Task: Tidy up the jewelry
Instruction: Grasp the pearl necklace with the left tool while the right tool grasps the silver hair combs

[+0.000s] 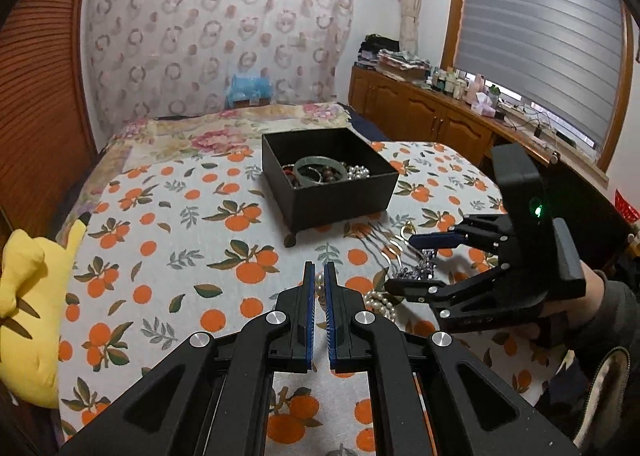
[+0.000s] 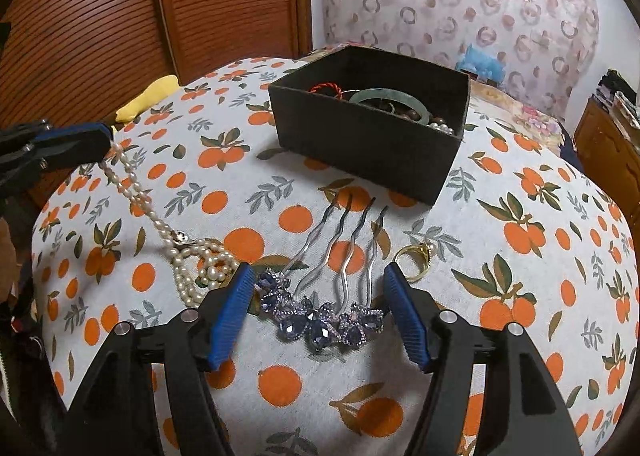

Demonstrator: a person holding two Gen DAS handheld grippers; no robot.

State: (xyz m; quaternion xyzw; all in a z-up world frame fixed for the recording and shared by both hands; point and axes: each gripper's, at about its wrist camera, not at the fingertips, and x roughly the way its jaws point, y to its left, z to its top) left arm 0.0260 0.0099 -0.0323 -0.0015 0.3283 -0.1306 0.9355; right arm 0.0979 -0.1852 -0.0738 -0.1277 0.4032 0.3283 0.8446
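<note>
A black jewelry box [image 1: 340, 192] [image 2: 372, 136] stands on the orange-print cloth and holds a green bangle [image 2: 386, 98], beads and pearls. My left gripper [image 1: 319, 268] [image 2: 106, 140] is shut on a pearl necklace [image 2: 160, 216] and lifts one end; the rest is coiled on the cloth [image 1: 380, 302]. My right gripper [image 2: 318, 272] [image 1: 400, 262] is open, its jaws either side of a silver hair comb with purple stones [image 2: 320, 316] lying on the cloth. A gold ring [image 2: 416, 258] lies just right of the comb.
A yellow plush toy [image 1: 28, 308] lies at the table's left edge. A wooden slatted door [image 2: 120, 16] is behind on the left. A wooden cabinet with bottles [image 1: 452, 104] runs under the window at the right.
</note>
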